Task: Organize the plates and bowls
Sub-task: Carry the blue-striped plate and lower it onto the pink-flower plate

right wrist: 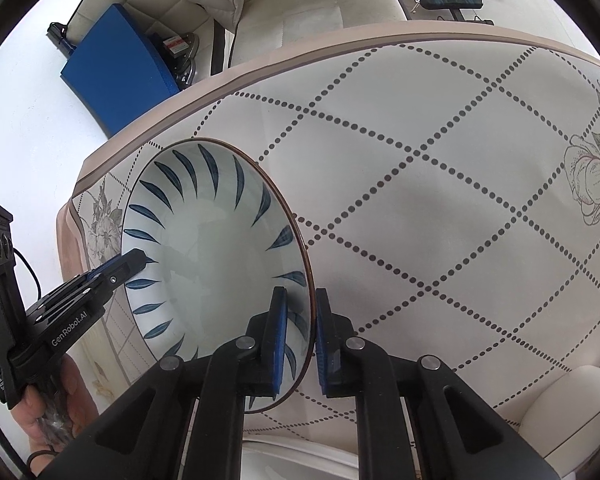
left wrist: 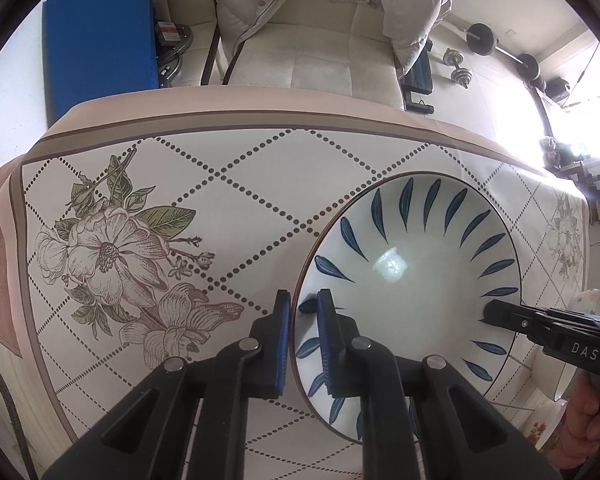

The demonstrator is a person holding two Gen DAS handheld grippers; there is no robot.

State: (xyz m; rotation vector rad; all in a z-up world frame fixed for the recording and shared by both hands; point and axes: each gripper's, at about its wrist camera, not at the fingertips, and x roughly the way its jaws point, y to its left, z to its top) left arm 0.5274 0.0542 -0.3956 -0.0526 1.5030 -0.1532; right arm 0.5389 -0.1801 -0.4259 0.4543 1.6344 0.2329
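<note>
A white bowl with blue leaf strokes and a thin brown rim is over the patterned tablecloth. My left gripper is shut on its left rim, one blue pad inside the bowl and one outside. On the opposite edge my right gripper clamps the rim. In the right wrist view the same bowl fills the left half, with my right gripper shut on its near rim. There my left gripper holds the far side. I cannot tell whether the bowl rests on the cloth.
A flower-printed dish and a person's hand are at the lower right. A cream chair with a padded jacket stands behind the table, a blue mat to its left, dumbbells on the floor. Another white dish lies below.
</note>
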